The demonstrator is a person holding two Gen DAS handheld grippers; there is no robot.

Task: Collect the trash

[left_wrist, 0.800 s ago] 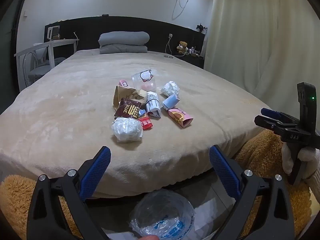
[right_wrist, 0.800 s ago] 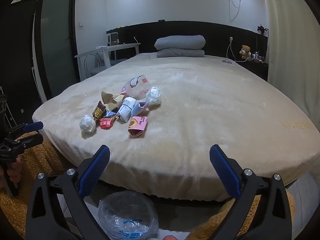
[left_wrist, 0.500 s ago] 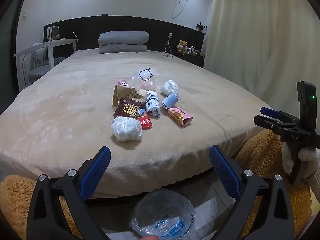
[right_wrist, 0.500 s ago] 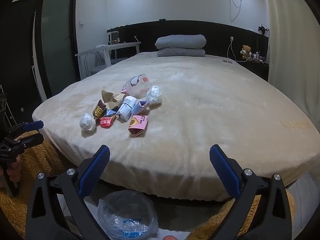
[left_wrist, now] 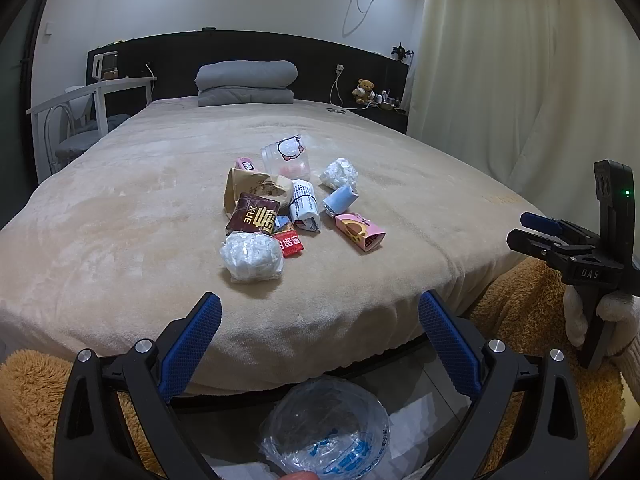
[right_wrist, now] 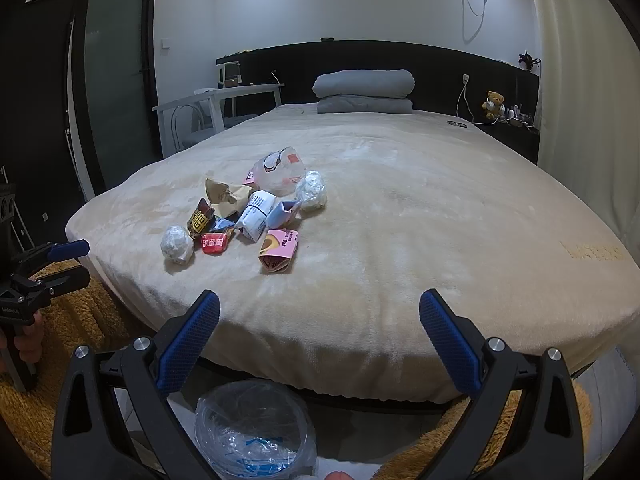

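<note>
The trash lies in one loose pile on the bed, ahead of both tongs. From the left tongs the pile sits at 12 o'clock, a touch toward 11; from the right tongs it sits off at 10 to 11 o'clock, farther out. So the left hand looks the nearer, and the crumpled white wad is the closest piece to it, at the pile's near edge. The pink box lies with its long axis running from 10 to 4 o'clock in the left view, its open end toward the tongs.

Both tongs stand wide open and hold nothing. Below each, a bin lined with a clear bag waits on the floor, just short of the bed's foot.

Readable writing: "XUE" on the dark brown wrapper; "DAS" on the right tool's body. The red packet carries white Chinese characters, probably two, too small to read surely.
</note>
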